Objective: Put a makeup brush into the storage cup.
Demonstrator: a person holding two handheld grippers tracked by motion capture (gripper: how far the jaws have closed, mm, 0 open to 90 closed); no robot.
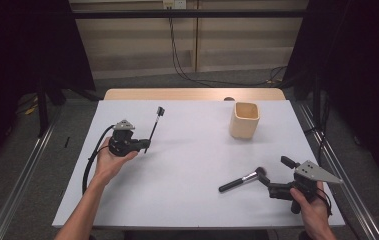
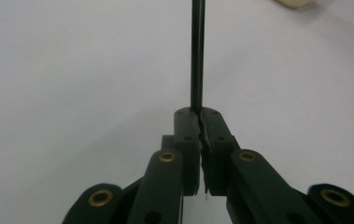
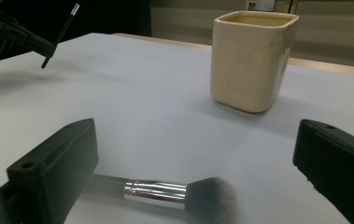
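My left gripper (image 1: 146, 145) is shut on the lower end of a thin black brush (image 1: 153, 127), which slants up and away over the left half of the white table (image 1: 187, 150). Along its own jaws, the thin brush's handle (image 2: 197, 56) rises straight from the shut tips of the left gripper (image 2: 199, 114). My right gripper (image 1: 276, 169) stands open near the front right. A black-handled makeup brush (image 1: 241, 179) lies flat just ahead of it. In the right gripper view that makeup brush (image 3: 165, 191) lies low between the spread jaws of the right gripper (image 3: 193, 144), untouched.
A cream square cup (image 1: 244, 120) stands upright at the back right of the table; the same cup (image 3: 251, 58) rises beyond the right gripper. A wooden strip (image 1: 192, 94) borders the table's far edge. Metal rails run along both sides.
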